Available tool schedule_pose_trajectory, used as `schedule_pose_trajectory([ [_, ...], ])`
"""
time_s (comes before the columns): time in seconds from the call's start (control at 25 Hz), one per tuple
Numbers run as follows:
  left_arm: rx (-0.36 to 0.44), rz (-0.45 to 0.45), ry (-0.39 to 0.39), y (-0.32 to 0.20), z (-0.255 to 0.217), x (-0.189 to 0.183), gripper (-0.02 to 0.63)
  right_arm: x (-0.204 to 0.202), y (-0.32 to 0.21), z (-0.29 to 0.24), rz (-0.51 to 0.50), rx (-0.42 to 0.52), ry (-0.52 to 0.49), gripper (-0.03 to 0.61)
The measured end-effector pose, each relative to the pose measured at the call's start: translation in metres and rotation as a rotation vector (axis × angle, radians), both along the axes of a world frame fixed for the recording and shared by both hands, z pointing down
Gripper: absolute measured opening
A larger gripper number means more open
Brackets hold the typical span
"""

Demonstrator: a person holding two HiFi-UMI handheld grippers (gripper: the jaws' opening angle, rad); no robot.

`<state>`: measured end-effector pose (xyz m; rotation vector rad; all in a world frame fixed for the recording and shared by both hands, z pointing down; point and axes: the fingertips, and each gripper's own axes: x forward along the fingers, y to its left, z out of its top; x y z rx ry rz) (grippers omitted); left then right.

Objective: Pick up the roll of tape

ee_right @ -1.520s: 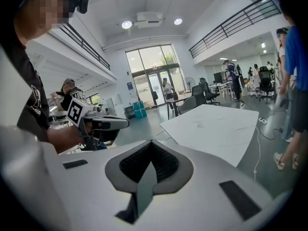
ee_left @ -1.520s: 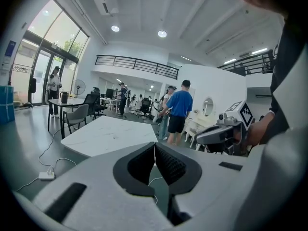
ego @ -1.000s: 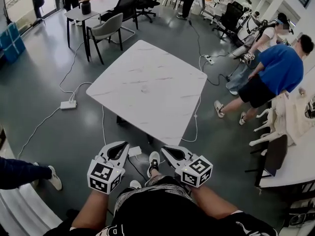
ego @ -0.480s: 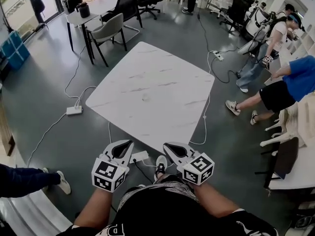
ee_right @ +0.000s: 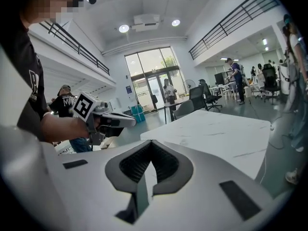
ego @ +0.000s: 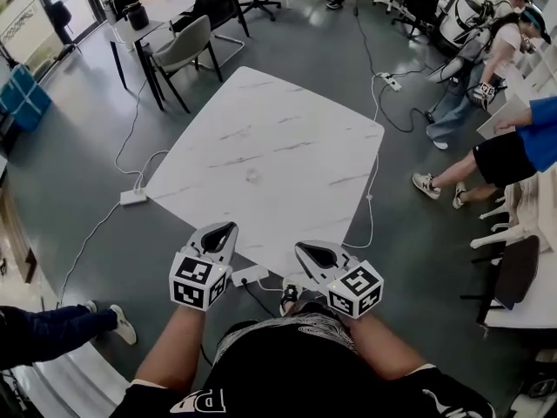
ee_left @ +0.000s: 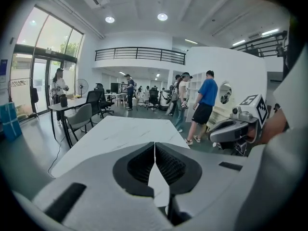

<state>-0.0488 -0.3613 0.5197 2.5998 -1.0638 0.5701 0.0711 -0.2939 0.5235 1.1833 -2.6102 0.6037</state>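
Observation:
A small pale, see-through ring (ego: 252, 175) lies near the middle of the white marble table (ego: 296, 138); it looks like the roll of tape, but it is too faint to be sure. My left gripper (ego: 227, 227) hangs at the table's near edge, its jaws shut with nothing between them. My right gripper (ego: 305, 248) sits beside it, just short of the edge, also shut and empty. In the left gripper view the closed jaws (ee_left: 154, 143) point over the tabletop. The right gripper view shows its jaws (ee_right: 150, 142) meeting at the tip.
A white power strip (ego: 133, 197) and cables lie on the floor left of the table, another strip (ego: 250, 275) under its near edge. A grey chair (ego: 185, 49) and a desk stand beyond the table. People (ego: 513, 151) stand at the right, a person's shoe (ego: 124, 325) at the left.
The table has come closer in the head view. Both grippers have moved forward together, from over the floor to the table's near edge. Both stay shut.

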Motion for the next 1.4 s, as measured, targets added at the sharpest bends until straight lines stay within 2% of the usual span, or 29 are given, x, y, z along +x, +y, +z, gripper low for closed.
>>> schedule_pose_trajectory([
  [0.12,-0.020,-0.010,-0.025,-0.026,0.012,0.015,0.020,0.018,-0.019,0.003,0.003,0.007,0.025,0.005],
  [0.4,-0.055,-0.040,-0.118,-0.080,0.052,0.041,0.023,0.043,-0.046,0.016,-0.018,-0.025,-0.014,0.005],
  [0.52,-0.086,-0.067,-0.160,-0.105,0.076,0.046,0.095,0.046,-0.053,0.025,-0.042,-0.045,-0.032,0.005],
  [0.76,-0.181,-0.130,-0.204,-0.141,0.127,0.050,0.146,0.053,-0.061,0.039,-0.097,-0.058,-0.034,0.005],
  [0.96,-0.200,-0.059,-0.301,-0.163,0.163,0.058,0.156,0.061,-0.063,0.049,-0.080,-0.086,-0.031,0.005],
  [1.4,-0.302,-0.079,-0.285,-0.206,0.210,0.061,0.196,0.084,-0.063,0.067,-0.017,-0.140,0.004,0.005],
])
